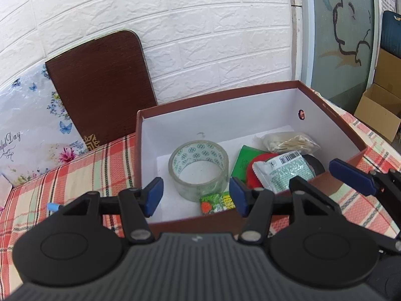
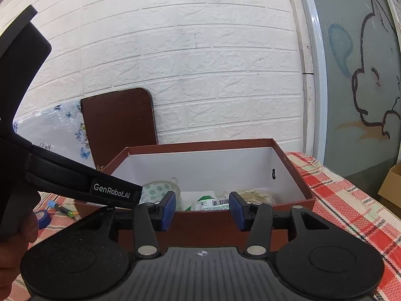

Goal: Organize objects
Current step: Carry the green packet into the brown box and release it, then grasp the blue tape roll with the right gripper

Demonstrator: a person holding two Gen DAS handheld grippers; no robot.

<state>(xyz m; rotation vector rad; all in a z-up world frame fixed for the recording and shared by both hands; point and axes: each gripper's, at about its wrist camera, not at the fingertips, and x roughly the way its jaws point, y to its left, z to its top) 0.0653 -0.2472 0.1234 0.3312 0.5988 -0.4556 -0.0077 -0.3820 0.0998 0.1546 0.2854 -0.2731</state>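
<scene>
Both claws sit apart with nothing in them: left gripper (image 1: 196, 195) over the box (image 1: 263, 89) holding the tape roll (image 1: 198, 170), right gripper (image 2: 201, 209) at its near wall. I'd fetch the blue tape (image 2: 42, 218) lying left on the plaid cloth (image 2: 351, 200); white brick wall (image 2: 200, 62) behind.

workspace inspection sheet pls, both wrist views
surface: plaid cloth under the box.
job's things: open box holds tape roll, candy pack, green card, white packet, swab bag.
clutter: blue tape and a battery on the cloth left of the box.
grippers: left gripper open, empty, over the box's near wall; right gripper open, empty.
cables: nothing seen.
surroundings: white brick wall, brown board, floral board, cardboard box.
</scene>
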